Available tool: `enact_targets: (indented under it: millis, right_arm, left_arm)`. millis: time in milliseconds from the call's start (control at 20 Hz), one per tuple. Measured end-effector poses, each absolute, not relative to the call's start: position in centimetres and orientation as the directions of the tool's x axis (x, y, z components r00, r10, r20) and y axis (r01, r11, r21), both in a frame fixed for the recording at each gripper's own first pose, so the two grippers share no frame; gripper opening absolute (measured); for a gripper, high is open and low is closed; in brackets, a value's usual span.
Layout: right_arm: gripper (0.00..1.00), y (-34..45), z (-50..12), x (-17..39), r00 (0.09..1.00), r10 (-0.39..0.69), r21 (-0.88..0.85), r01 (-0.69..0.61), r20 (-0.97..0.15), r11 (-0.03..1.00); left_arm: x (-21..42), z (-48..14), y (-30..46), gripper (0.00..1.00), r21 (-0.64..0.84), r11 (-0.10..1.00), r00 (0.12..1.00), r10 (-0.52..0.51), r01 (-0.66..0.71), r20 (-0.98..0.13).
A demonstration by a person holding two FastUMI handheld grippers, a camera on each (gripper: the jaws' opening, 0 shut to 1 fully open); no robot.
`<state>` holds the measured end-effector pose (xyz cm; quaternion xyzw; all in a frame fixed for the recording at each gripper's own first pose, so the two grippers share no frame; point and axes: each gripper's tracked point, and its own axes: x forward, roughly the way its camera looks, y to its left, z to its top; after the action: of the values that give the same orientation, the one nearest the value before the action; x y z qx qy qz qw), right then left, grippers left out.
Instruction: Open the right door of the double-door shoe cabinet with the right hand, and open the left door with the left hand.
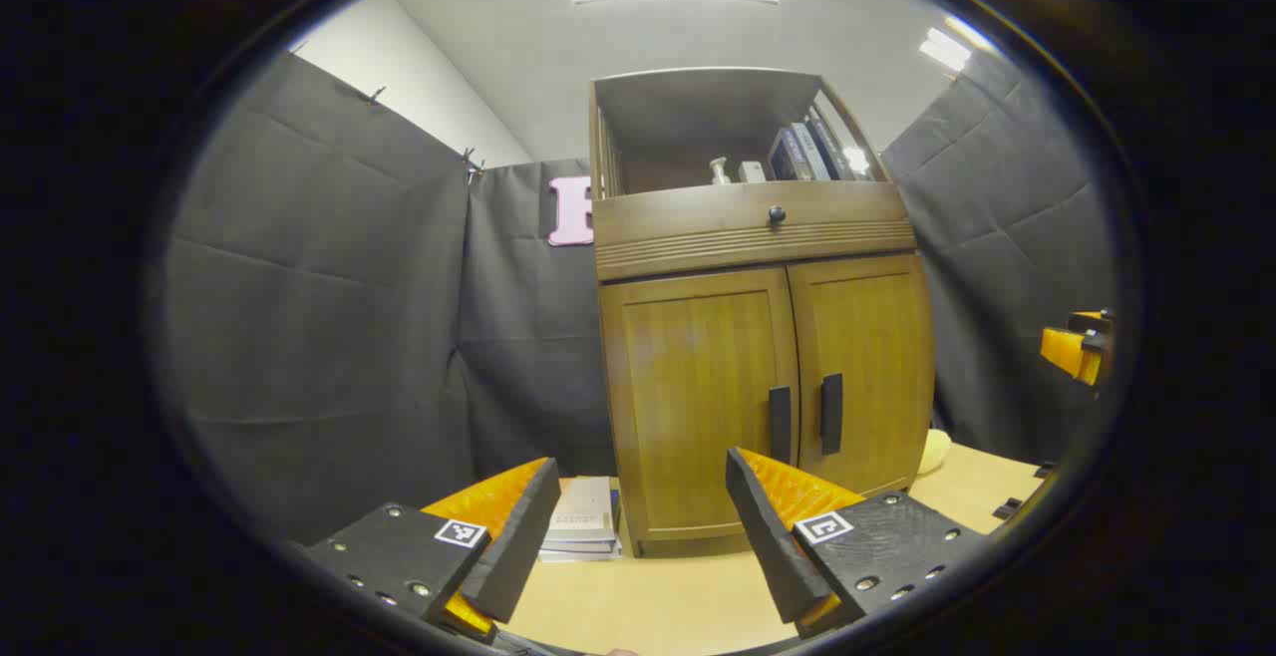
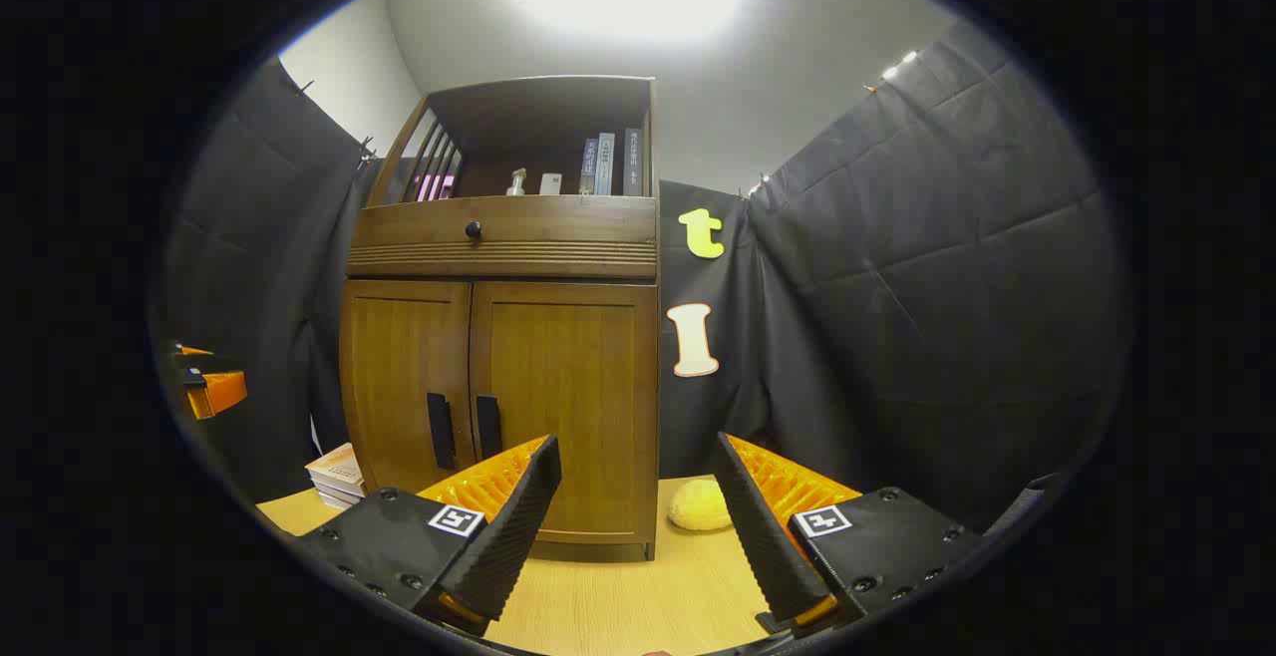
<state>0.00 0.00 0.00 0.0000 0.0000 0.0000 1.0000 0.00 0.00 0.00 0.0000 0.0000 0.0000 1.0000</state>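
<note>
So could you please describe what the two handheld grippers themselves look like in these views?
Both match: the left gripper and right gripper each have two black, ribbed wedge-shaped fingers backed with orange ridged plastic, mounted on black screwed blocks, each block bearing a small square black-and-white marker.

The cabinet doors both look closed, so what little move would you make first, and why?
Probably ease the right gripper forward and to its left, toward the right door handle. Both doors are shut, both grippers are open and short of the cabinet, and this handle sits left of the gap between its fingers.
</note>
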Motion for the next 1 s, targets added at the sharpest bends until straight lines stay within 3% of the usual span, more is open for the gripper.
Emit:
enact_targets:
  millis: [550, 1000]
  right_arm:
    - [0.96, 0.2, -0.4, 1.7, 1.0, 0.007, 0.018, -0.007, -0.008, 1.0]
    - [0.97, 3.0, 0.0, 4.6, 0.997, 0.073, 0.017, -0.073, 0.006, 0.997]
  left_arm:
    - [0.1, 0.3, -0.1, 0.99, 0.031, 1.0, 1.0, 0.002, -0.003, 0.017]
    - [0.0, 0.1, 0.2, 0.99, 0.037, 0.999, 0.999, 0.034, -0.035, 0.001]
